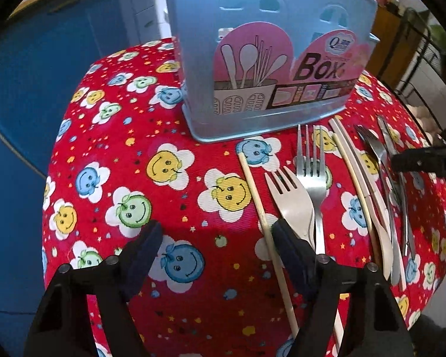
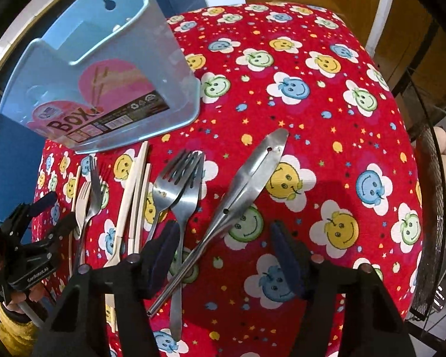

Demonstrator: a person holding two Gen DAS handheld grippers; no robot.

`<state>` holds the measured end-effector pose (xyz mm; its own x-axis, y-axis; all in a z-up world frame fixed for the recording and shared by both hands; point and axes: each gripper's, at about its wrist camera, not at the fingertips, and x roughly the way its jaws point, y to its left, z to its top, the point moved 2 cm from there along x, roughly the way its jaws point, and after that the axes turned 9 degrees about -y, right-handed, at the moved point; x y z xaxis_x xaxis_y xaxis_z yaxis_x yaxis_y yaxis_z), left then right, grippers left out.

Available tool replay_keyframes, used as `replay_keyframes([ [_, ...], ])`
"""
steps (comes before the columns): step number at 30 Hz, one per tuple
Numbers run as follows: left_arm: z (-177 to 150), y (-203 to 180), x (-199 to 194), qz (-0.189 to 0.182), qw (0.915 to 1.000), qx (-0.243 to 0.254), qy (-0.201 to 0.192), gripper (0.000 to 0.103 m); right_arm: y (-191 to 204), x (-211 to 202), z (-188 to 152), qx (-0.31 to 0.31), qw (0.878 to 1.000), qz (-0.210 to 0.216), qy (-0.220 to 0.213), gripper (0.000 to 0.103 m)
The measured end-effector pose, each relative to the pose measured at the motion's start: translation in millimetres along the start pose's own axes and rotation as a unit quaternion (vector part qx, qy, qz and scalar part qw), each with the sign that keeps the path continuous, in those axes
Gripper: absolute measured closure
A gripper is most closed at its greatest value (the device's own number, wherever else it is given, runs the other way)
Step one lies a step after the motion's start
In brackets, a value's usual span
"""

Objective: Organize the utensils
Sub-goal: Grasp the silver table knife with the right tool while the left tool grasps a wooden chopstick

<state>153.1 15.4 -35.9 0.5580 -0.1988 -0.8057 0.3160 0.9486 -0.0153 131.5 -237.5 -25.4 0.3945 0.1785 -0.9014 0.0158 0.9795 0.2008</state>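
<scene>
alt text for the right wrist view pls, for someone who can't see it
The right gripper hangs open over a red smiley-flower tablecloth, its jaws either side of metal tongs lying beside two overlapping steel forks. A pale blue utensil box stands upper left, and the left gripper hovers by cream cutlery at left.

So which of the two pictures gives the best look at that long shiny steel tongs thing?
The right wrist view. There the steel tongs lie whole, from the flat tip down the stem, between the right gripper's open fingers. In the left wrist view they sit at the far right edge, thin and distorted, partly hidden behind a black gripper finger.
</scene>
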Motion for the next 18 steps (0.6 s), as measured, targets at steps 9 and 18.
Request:
replay_keyframes([
  [9, 7.4, 2.8, 4.3, -0.011, 0.9997, 0.01, 0.018, 0.031, 15.5, 11.5, 16.5, -0.006, 0.999, -0.019, 0.034, 0.066],
  [18, 6.8, 1.1, 6.2, -0.006, 0.999, -0.006, 0.044, 0.031, 18.1, 19.0, 30.9, 0.002, 0.999, 0.029, 0.039, 0.081],
])
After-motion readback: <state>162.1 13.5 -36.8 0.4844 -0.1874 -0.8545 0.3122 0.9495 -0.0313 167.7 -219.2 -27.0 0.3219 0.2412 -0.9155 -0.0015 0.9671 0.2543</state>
